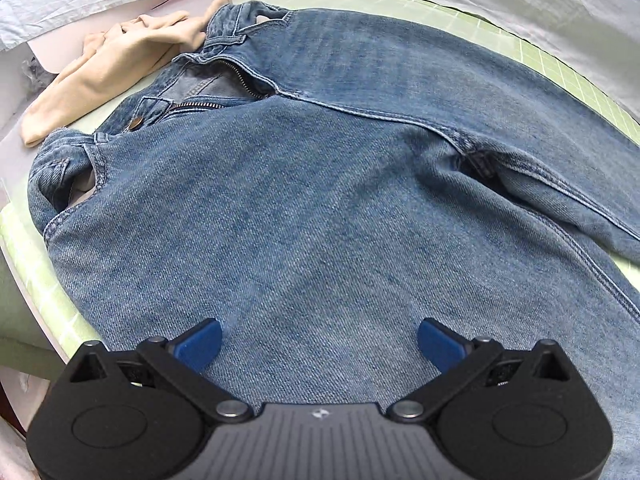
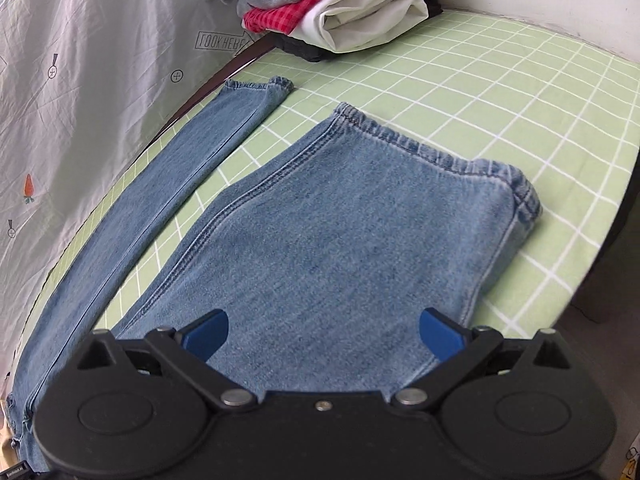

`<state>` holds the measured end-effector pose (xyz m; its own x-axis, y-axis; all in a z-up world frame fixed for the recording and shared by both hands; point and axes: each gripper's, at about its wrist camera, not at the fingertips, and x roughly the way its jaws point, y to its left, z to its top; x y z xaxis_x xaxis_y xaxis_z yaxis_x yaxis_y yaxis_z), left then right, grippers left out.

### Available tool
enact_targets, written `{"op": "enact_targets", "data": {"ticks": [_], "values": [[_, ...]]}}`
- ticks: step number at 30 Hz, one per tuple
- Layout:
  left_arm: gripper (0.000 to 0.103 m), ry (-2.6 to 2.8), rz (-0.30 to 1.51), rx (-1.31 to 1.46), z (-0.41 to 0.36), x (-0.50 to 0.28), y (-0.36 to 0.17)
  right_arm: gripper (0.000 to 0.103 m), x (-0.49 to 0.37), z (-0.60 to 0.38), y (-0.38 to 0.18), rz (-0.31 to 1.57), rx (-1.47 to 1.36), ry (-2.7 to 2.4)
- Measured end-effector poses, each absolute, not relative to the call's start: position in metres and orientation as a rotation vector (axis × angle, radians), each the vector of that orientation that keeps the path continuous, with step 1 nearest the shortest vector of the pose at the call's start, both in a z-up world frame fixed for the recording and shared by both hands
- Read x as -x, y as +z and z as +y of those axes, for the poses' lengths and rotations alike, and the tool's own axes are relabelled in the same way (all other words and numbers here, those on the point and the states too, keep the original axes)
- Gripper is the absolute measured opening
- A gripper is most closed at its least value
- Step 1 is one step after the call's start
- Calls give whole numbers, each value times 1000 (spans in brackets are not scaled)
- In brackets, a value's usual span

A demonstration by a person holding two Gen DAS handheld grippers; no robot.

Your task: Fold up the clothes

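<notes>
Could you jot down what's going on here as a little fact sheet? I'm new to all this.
garment: blue jeans spread flat, fly unzipped
legs: two legs lying apart, hems far from camera
surface: green checked sheet
left gripper: jaws open, above the thigh area
right gripper: jaws open, above one leg
nearby: beige garment; clothes pile

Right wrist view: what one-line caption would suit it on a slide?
Open right tool above one leg of the jeans spread on a green checked sheet, folded clothes stacked behind.
</notes>
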<state>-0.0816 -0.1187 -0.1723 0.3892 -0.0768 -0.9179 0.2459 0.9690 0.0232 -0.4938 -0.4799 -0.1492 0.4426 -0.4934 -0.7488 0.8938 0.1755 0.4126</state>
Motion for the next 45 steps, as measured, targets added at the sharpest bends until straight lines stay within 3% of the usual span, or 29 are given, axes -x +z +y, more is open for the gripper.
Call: {"op": "enact_targets", "data": {"ticks": [26, 45], "values": [[103, -222, 1115, -162, -120, 87, -173, 103, 456, -449, -155, 699, -764, -997], [103, -283, 1111, -200, -118, 83, -174, 103, 429, -421, -157, 565, -952, -772]]}}
